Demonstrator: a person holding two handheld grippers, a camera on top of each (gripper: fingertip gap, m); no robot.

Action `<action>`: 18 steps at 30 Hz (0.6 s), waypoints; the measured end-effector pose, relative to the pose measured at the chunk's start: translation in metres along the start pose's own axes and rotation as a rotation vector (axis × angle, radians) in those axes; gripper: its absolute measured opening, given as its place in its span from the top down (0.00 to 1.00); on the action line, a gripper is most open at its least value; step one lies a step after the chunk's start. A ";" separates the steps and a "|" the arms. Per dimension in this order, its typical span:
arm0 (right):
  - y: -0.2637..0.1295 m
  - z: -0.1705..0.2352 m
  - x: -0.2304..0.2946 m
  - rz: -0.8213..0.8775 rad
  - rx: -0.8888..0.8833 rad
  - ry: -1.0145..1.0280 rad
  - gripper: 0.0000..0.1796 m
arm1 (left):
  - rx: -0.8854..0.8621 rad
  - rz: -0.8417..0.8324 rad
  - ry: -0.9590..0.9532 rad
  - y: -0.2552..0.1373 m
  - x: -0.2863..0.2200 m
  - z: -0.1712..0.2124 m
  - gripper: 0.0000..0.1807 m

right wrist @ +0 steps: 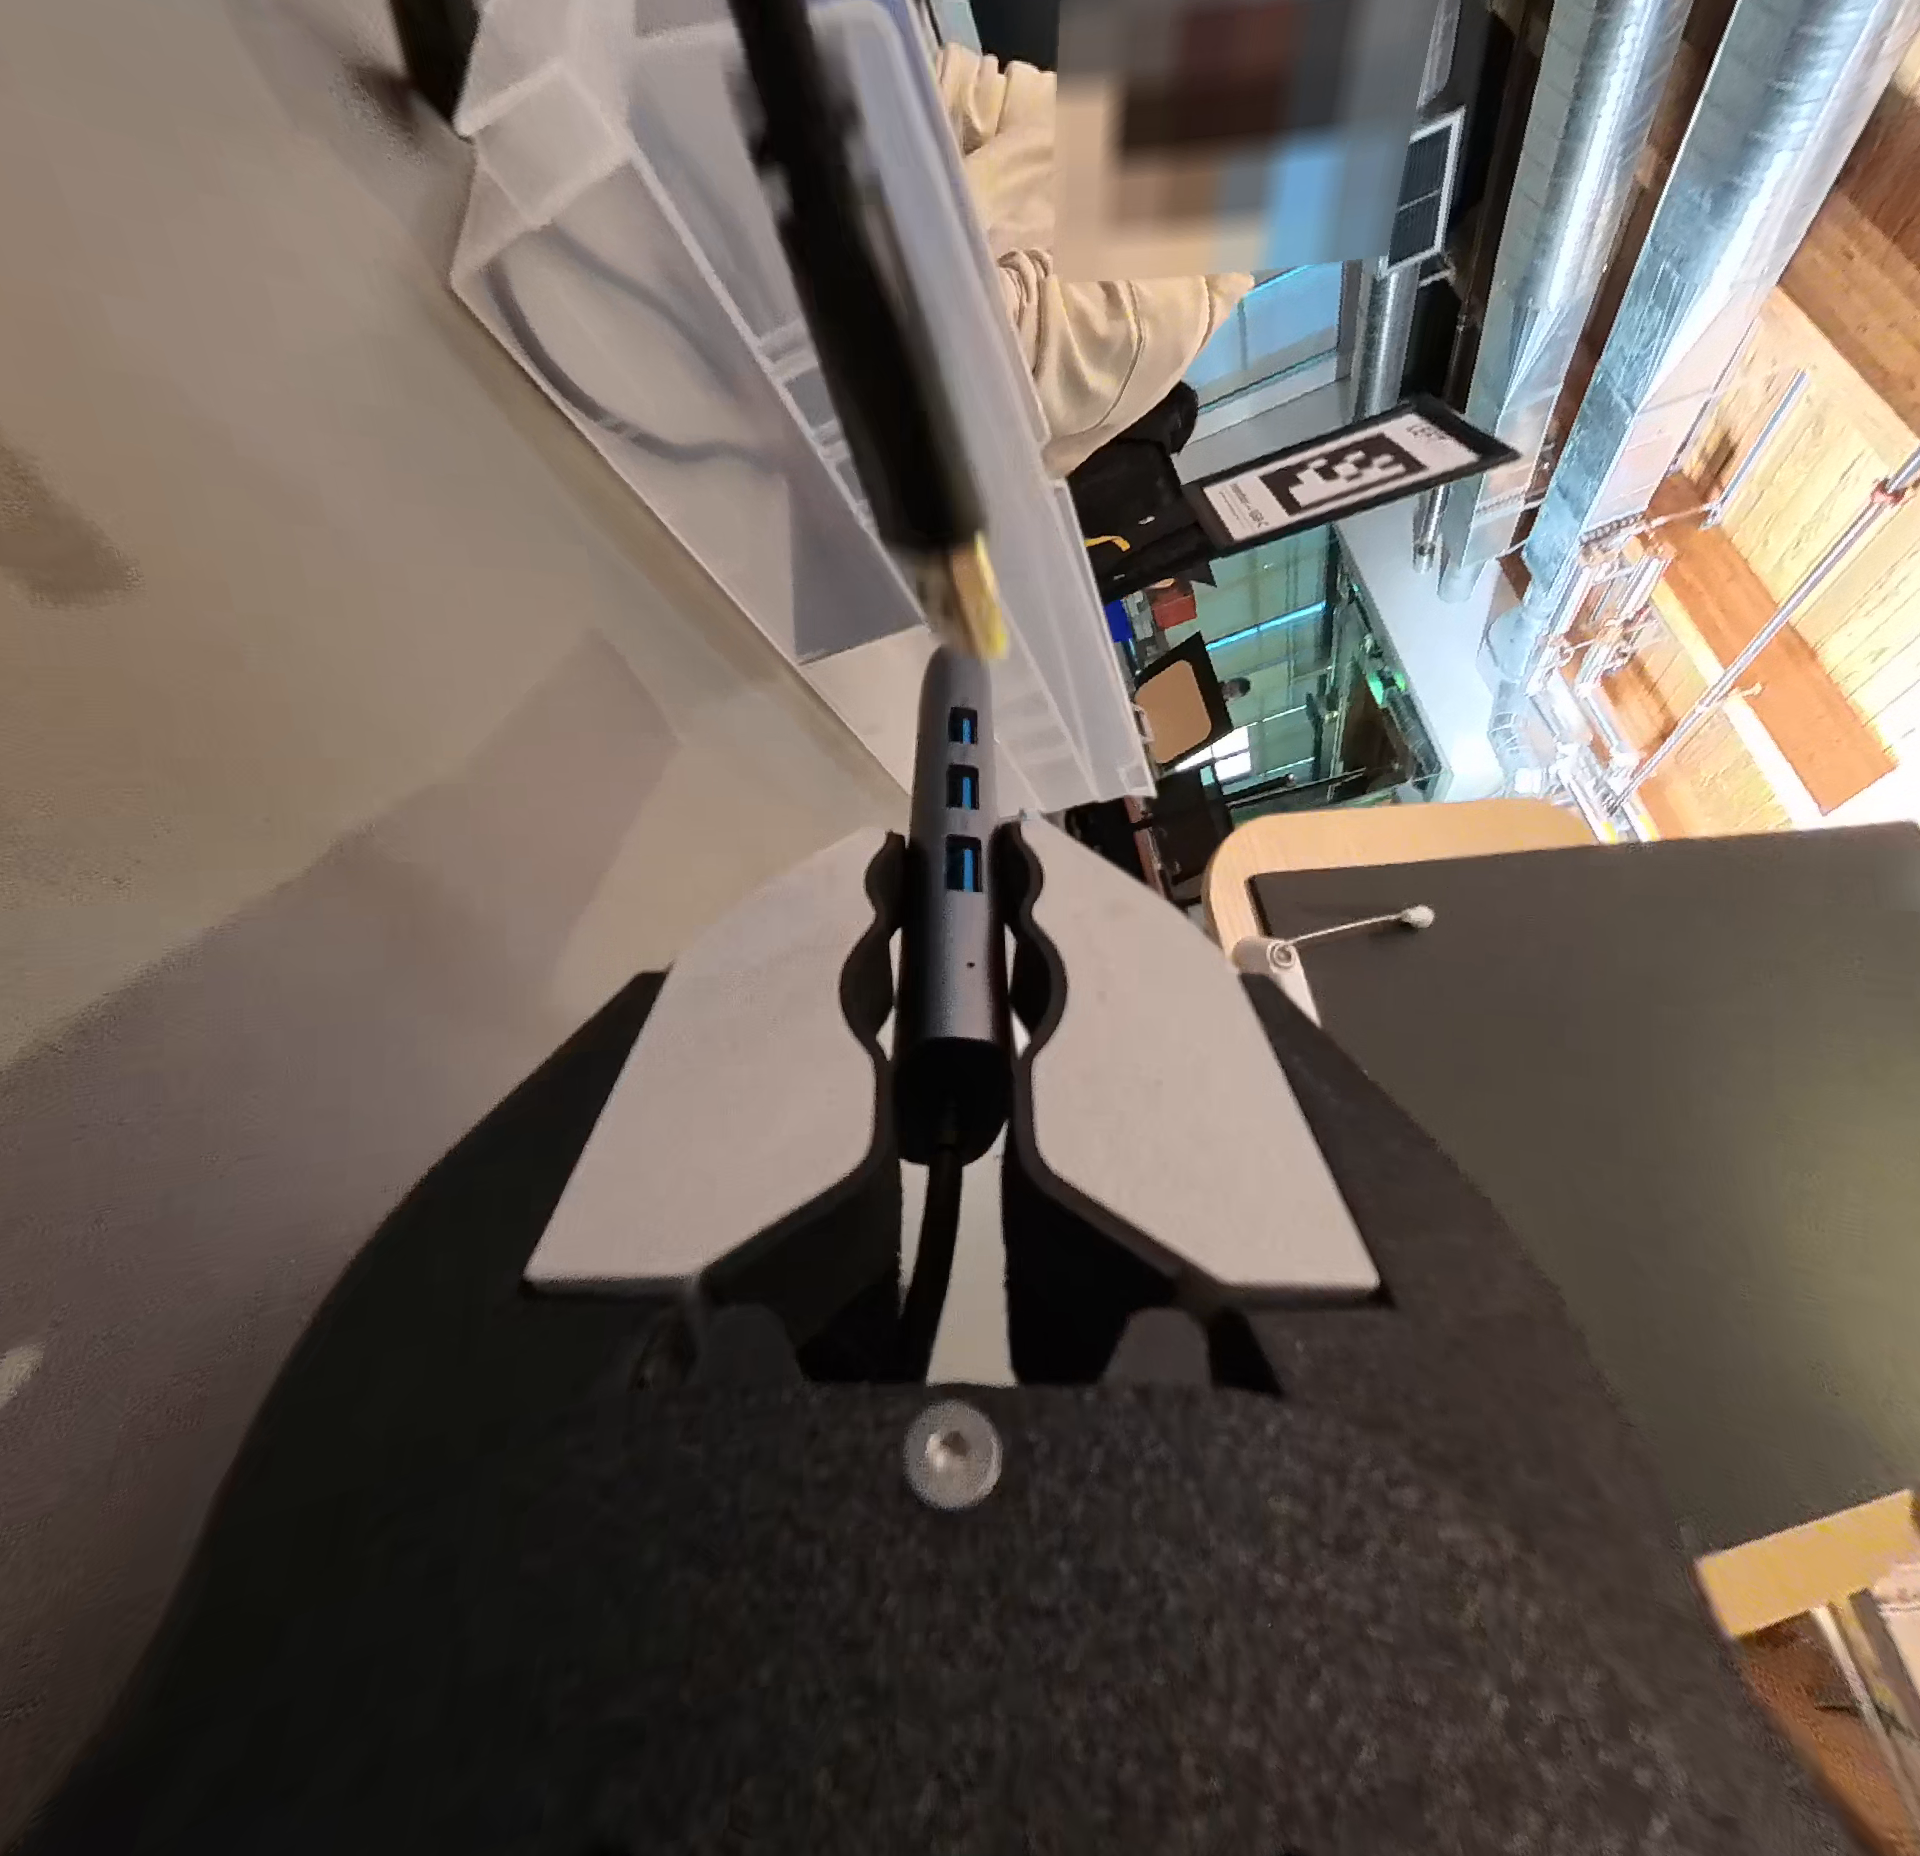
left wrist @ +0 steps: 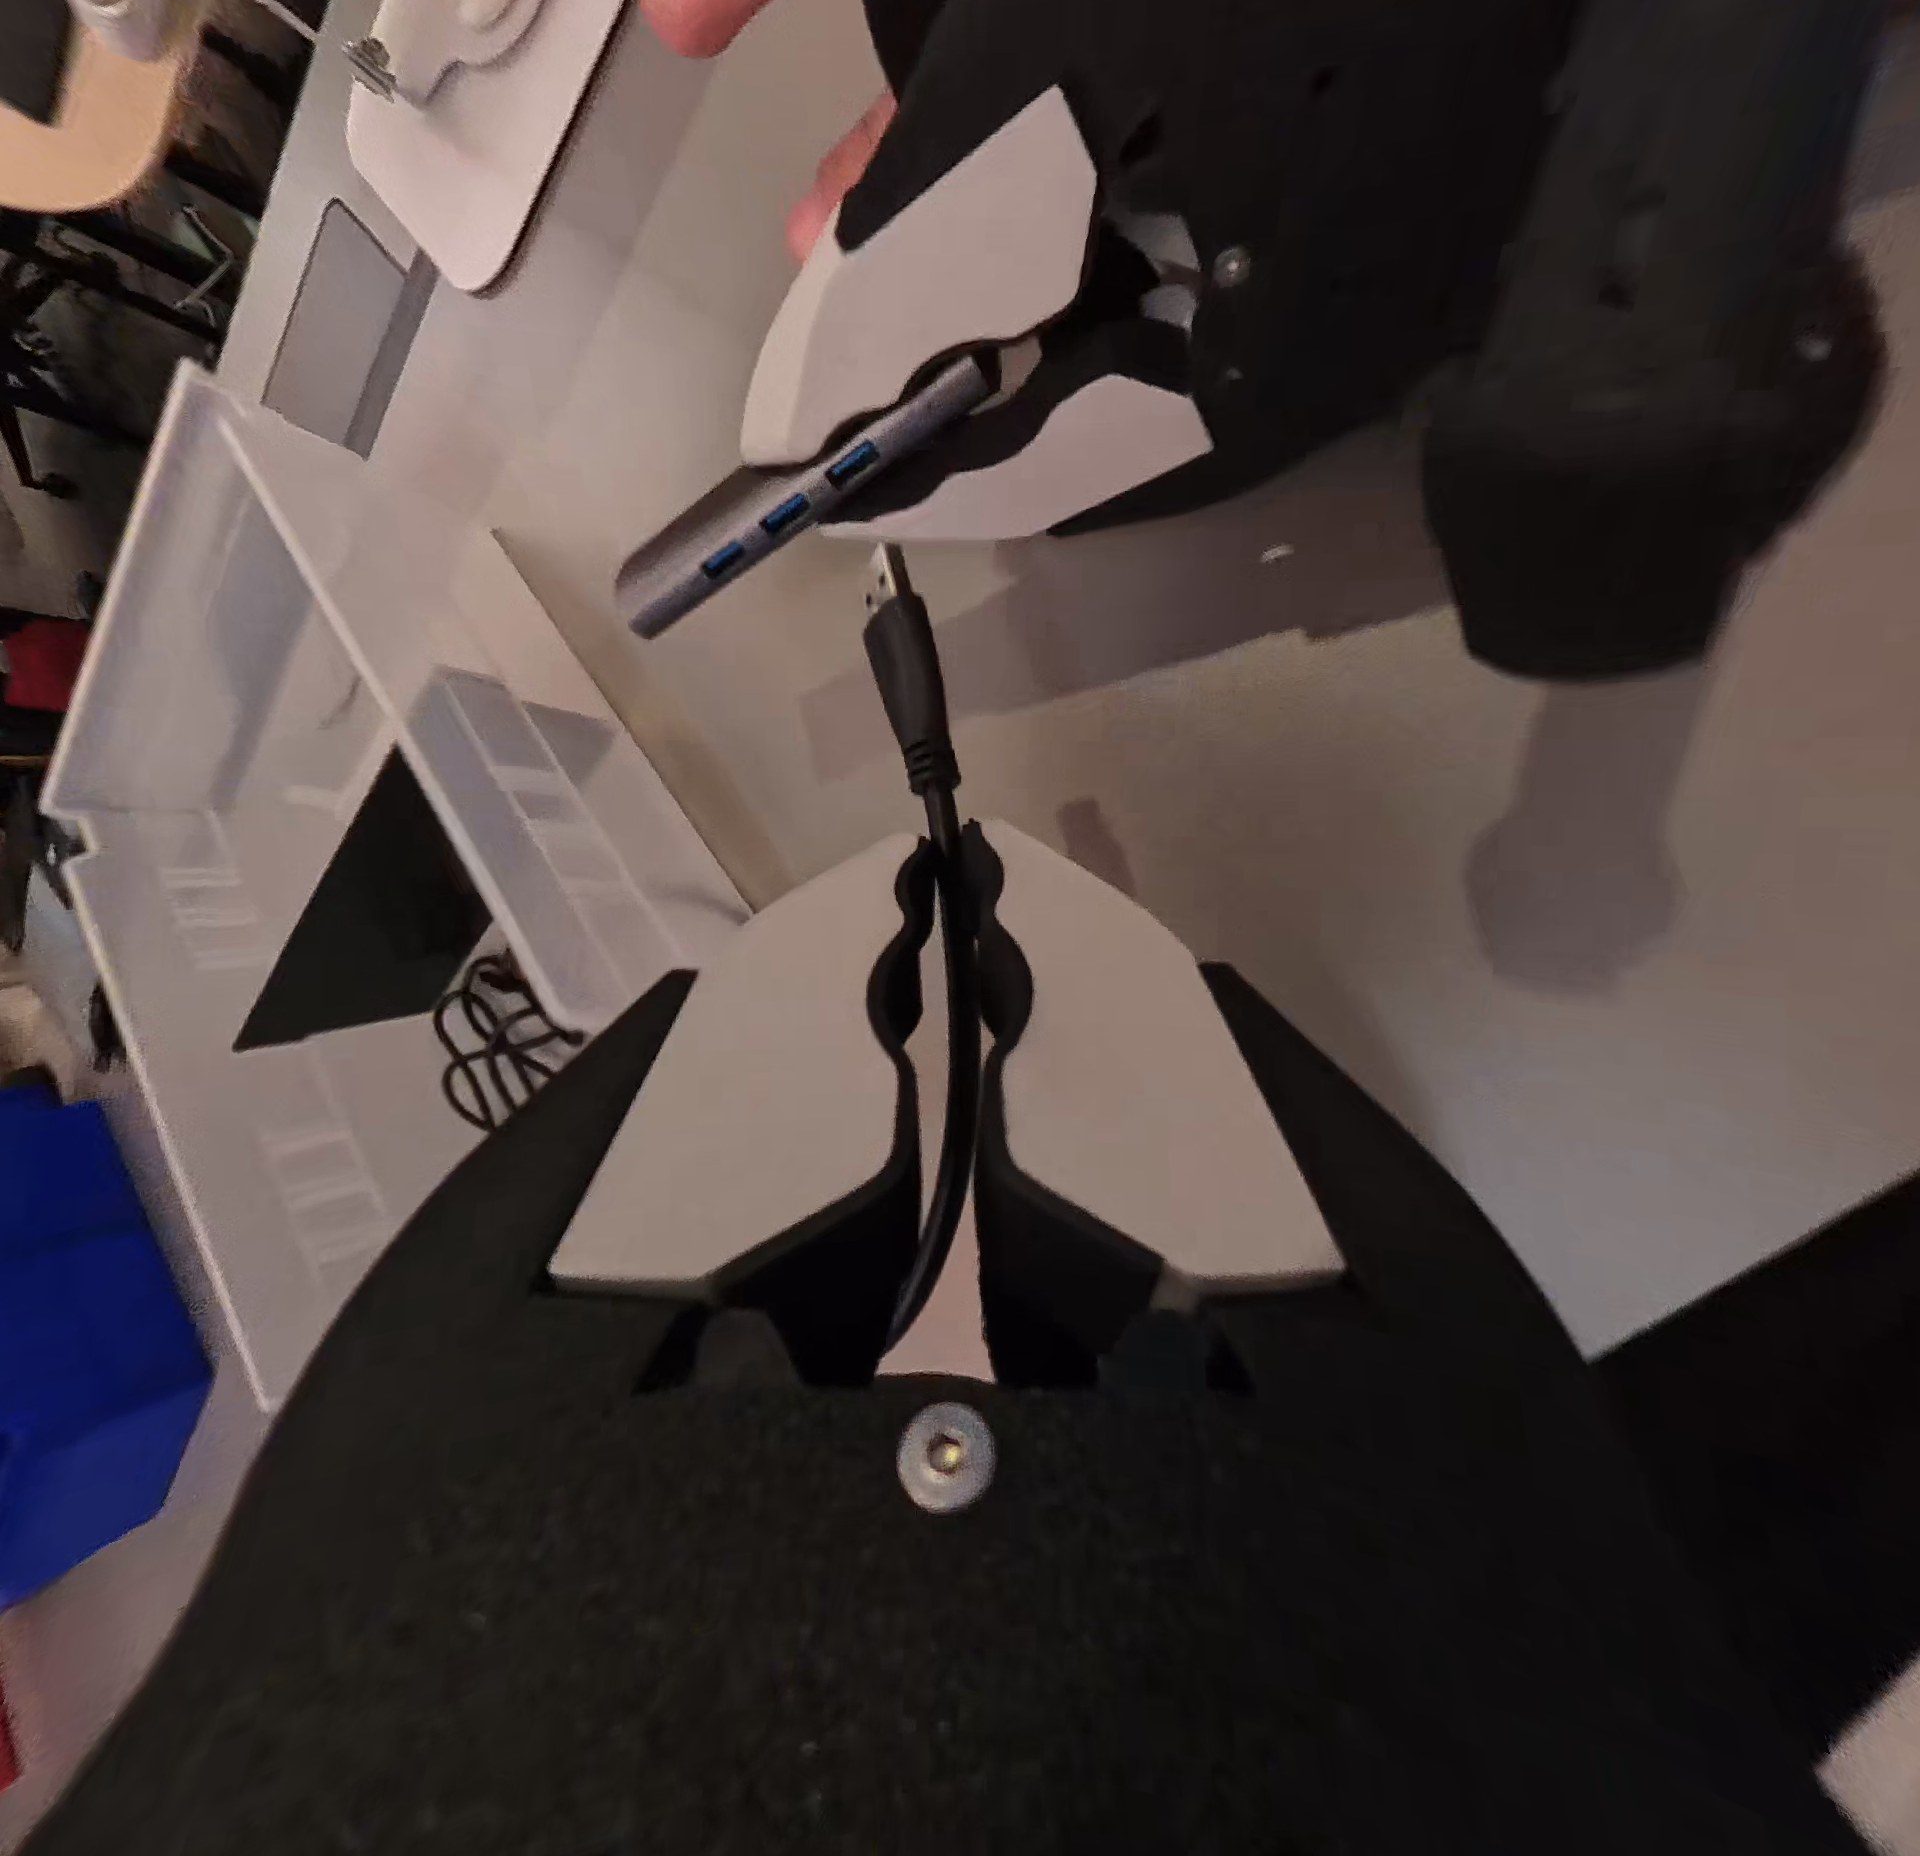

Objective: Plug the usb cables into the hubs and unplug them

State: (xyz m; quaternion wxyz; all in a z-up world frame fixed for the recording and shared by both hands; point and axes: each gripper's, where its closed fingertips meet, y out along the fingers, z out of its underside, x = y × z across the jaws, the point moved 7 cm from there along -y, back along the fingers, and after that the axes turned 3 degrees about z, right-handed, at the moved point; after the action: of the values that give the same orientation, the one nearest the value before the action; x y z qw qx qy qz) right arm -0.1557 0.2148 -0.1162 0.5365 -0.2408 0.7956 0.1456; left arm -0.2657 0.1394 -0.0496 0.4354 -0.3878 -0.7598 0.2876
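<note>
My left gripper (left wrist: 945, 845) is shut on a black USB cable (left wrist: 914, 684), whose metal plug points up and away, just short of the hub and apart from it. My right gripper (right wrist: 951, 840) is shut on a grey USB hub (right wrist: 951, 933) with three blue ports facing the camera. In the left wrist view the right gripper (left wrist: 914, 424) shows at upper centre, holding the hub (left wrist: 717, 549) above the white table. In the right wrist view the cable's plug (right wrist: 971, 601) hangs blurred just above the hub's far end, not inserted.
A clear plastic bin (left wrist: 270, 684) with coiled black cables lies left of the hub on the white table (left wrist: 1299, 871). It also shows in the right wrist view (right wrist: 665, 279). A white pad (left wrist: 488, 81) lies at the far end. A person in a cream sleeve (right wrist: 1081, 320) sits beyond.
</note>
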 end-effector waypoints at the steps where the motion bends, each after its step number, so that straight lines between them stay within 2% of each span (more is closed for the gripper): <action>1: -0.001 -0.002 0.002 -0.002 0.000 -0.023 0.91 | 0.006 0.004 0.010 0.007 0.001 -0.001 0.98; 9: -0.004 -0.015 0.008 0.005 -0.034 -0.122 0.91 | 0.052 -0.071 0.108 0.020 -0.001 0.000 0.98; 18: -0.005 -0.015 0.011 -0.031 -0.047 -0.086 0.91 | 0.057 -0.176 0.218 0.020 -0.013 0.000 0.98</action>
State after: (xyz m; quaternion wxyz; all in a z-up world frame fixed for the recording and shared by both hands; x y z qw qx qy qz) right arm -0.1681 0.2012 -0.1205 0.5667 -0.2590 0.7643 0.1662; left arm -0.2544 0.1391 -0.0709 0.5498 -0.3363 -0.7305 0.2260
